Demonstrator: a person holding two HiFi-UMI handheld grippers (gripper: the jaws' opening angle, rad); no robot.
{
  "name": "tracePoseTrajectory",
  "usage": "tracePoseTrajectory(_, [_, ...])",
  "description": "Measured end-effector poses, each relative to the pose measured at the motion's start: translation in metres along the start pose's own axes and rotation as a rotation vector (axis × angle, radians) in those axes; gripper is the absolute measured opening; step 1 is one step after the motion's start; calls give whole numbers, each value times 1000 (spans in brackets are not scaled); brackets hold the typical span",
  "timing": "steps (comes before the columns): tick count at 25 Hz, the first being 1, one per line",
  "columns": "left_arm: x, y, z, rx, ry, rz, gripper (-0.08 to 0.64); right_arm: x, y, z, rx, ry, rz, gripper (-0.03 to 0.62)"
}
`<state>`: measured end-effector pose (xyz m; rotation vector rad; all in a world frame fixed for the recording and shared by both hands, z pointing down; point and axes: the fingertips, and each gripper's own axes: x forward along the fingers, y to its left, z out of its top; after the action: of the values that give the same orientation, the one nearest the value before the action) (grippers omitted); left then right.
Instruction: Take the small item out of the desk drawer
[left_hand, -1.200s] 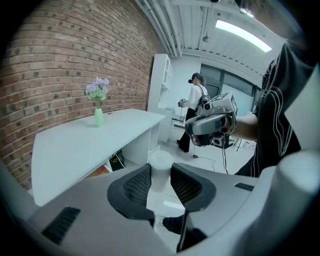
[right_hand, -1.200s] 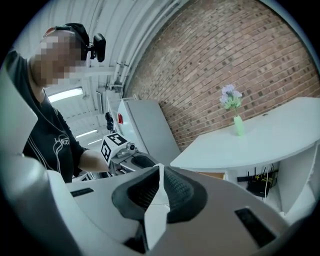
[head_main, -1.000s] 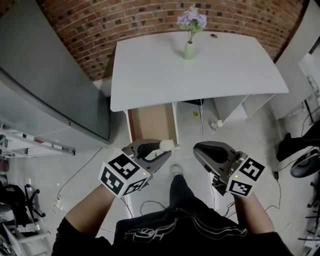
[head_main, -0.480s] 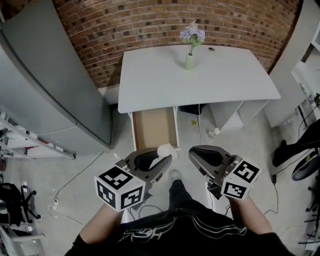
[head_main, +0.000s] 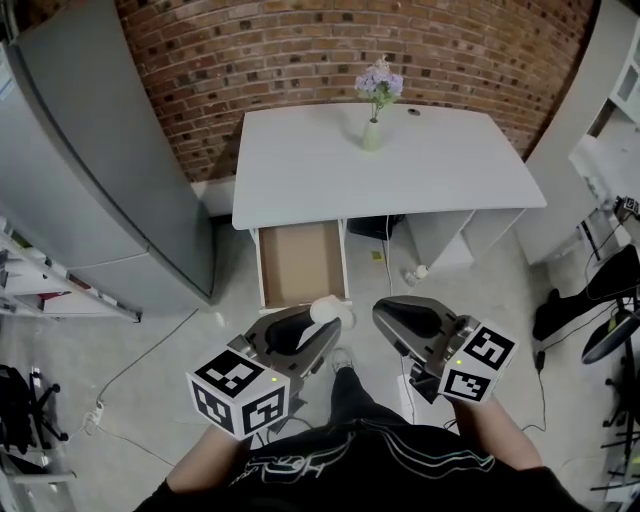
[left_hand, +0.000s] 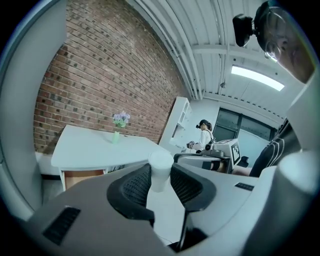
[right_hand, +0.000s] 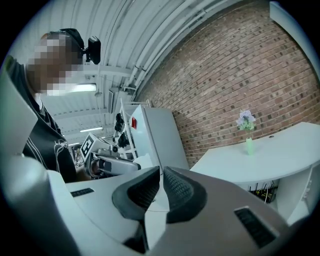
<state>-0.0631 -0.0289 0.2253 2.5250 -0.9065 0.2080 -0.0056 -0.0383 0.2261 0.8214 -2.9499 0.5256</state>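
Near side of the open drawer (head_main: 300, 265), just off its front edge: small white cyl. item (left_hand: 160, 165) pinched in left gripper (head_main: 318, 322), ribbed pads on both sides, jaws at mid width, top end poking above them. Already clear of drawer, in the air, low of the desk (head_main: 380, 190) top. Right gripper (right_hand: 161, 176) to the right, jaws nearly together, nothing betw. them, idle.

Step in hand (judged): carry item off and set it down, prob. on desk top; take-out itself looks as good as done.

To do it well:
- hold squeeze even; smooth round body, likely to slip or pivot if grip loosened mid-carry
- lift above desk edge before going far, no clipping the near rim
- go slow, avoid wrist roll so item stays upright
- pick a bare patch well apart from vase w/ flowers (head_main: 372, 130) at far middle
- release only once base sits flat
- right gripper out of the path; free for shutting drawer if wanted
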Motion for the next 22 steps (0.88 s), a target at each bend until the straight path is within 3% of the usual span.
tracePoseTrajectory(22, [14,16,-12,-2,5,47,137,5,-18,-22,37,43,-13,55])
